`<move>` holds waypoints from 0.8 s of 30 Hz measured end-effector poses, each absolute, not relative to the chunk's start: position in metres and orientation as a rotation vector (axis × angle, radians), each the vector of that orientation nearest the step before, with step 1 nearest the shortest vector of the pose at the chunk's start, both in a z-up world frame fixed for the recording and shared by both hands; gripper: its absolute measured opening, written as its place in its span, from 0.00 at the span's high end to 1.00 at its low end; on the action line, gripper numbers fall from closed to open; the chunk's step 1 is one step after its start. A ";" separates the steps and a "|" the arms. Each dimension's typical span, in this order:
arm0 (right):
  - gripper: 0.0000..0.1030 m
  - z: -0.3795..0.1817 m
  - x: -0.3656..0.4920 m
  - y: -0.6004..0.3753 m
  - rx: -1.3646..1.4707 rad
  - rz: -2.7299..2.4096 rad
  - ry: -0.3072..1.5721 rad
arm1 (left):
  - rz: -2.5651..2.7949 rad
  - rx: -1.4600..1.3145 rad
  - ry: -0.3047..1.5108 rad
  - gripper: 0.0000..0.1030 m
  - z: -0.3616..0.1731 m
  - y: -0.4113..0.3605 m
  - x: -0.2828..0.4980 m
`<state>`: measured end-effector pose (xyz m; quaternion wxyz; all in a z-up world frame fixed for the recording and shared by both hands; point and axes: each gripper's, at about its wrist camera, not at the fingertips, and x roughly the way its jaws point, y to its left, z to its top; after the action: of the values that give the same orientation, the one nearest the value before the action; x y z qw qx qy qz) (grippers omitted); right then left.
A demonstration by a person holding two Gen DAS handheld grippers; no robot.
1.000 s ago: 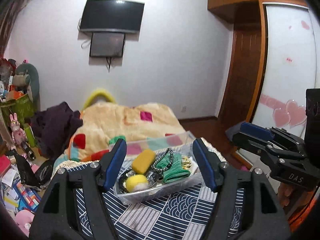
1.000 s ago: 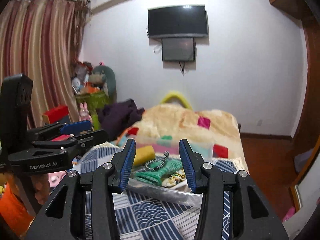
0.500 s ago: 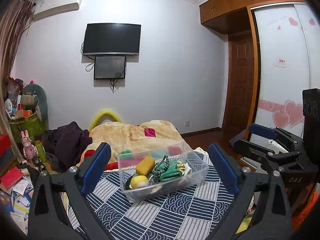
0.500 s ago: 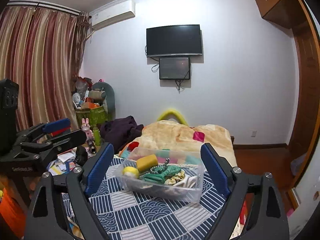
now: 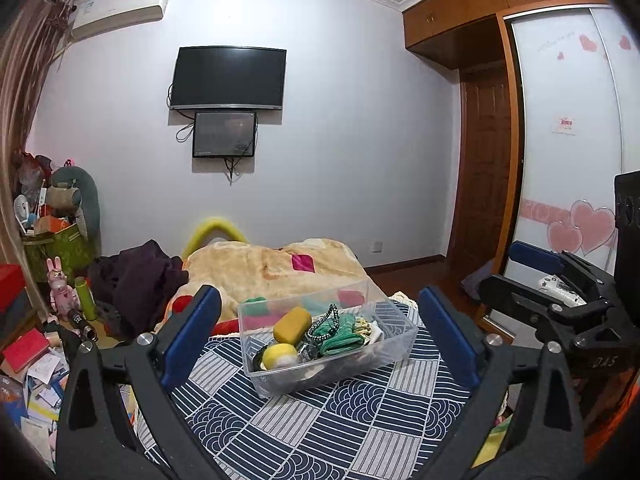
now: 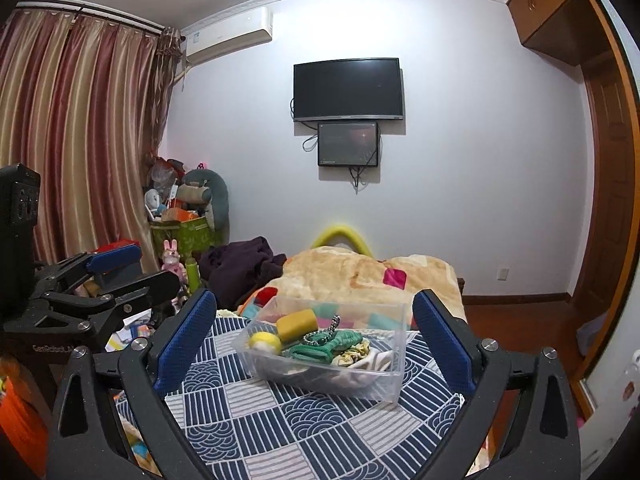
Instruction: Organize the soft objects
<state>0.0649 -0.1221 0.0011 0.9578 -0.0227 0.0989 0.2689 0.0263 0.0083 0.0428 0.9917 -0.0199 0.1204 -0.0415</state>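
A: What is seen to the left of the clear bin (image 5: 328, 364)?

B: The left gripper (image 5: 320, 344) is held back from the bin with its jaws spread wide and nothing between them. It is raised above the patterned cloth (image 5: 320, 432) on which the bin is set.

A: And inside the bin, from its left end?

B: At the left end a yellow-and-white ball (image 5: 280, 355) is lodged low against the near wall. Just behind it a mustard sponge block (image 5: 292, 323) is propped on the pile. Toward the middle a beaded cord (image 5: 325, 322) is draped over a folded green cloth (image 5: 340, 336), and at the right end some pale, frilled fabric (image 5: 370, 327) is tucked in; what it is cannot be told.

A: How are these judged to handle?

B: All are expected to be light and yielding. The sponge would likely be compressed by a firm squeeze, so its short sides should be taken across the middle. The ball may roll, so it is best pinched at its widest part. The cloth is limp; a raised fold should be gripped. The cord could snag and be dragged out with the cloth.

A: And to the right of the bin?

B: The right gripper (image 6: 316, 344) is likewise held short of the bin, jaws wide apart and empty. The bin walls look thin and slippery.
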 end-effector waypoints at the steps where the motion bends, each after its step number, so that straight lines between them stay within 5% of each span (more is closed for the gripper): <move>1: 0.04 0.000 0.065 -0.123 -0.045 0.546 0.202 | -0.082 -0.040 0.241 0.03 0.043 0.008 0.026; 24: 0.04 0.001 0.062 -0.122 -0.045 0.551 0.202 | -0.078 -0.043 0.235 0.02 0.043 0.011 0.024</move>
<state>0.0622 -0.1216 0.0013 0.9570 -0.0224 0.0996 0.2715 0.0244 0.0107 0.0433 0.9921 -0.0216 0.1174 -0.0389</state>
